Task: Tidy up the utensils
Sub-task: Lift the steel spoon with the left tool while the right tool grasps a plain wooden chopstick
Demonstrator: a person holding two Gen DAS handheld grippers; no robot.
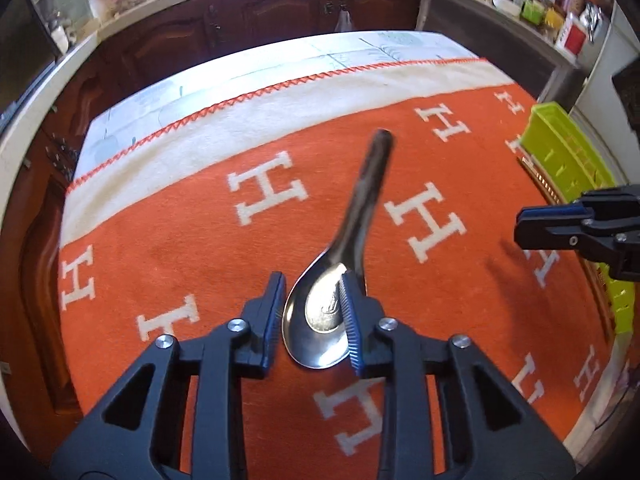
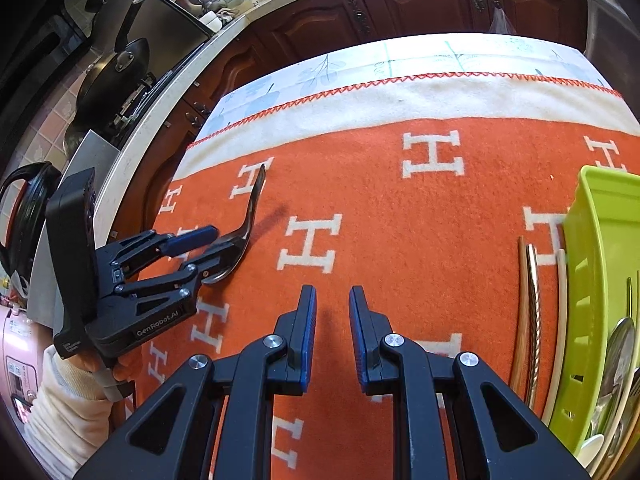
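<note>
A steel spoon (image 1: 320,336) has its bowl between the pads of my left gripper (image 1: 312,280), which is shut on it; the handle points up and away over the orange blanket (image 1: 192,256). In the right wrist view the same left gripper (image 2: 224,242) holds the spoon (image 2: 254,204) at the left, with a shadow beside it. My right gripper (image 2: 332,290) hovers over the blanket with a narrow gap between its pads and nothing in it. It also shows at the right edge as the right gripper (image 1: 520,228). A lime green basket (image 2: 592,280) at the right holds several utensils (image 2: 620,352).
Chopsticks (image 2: 532,320) lie on the blanket along the basket's left wall. The green basket (image 1: 560,148) stands at the table's right edge. Dark wooden cabinets (image 2: 420,4) run behind the table. A pan (image 2: 116,72) sits on a stove at far left. A sleeve (image 2: 68,400) holds the left gripper.
</note>
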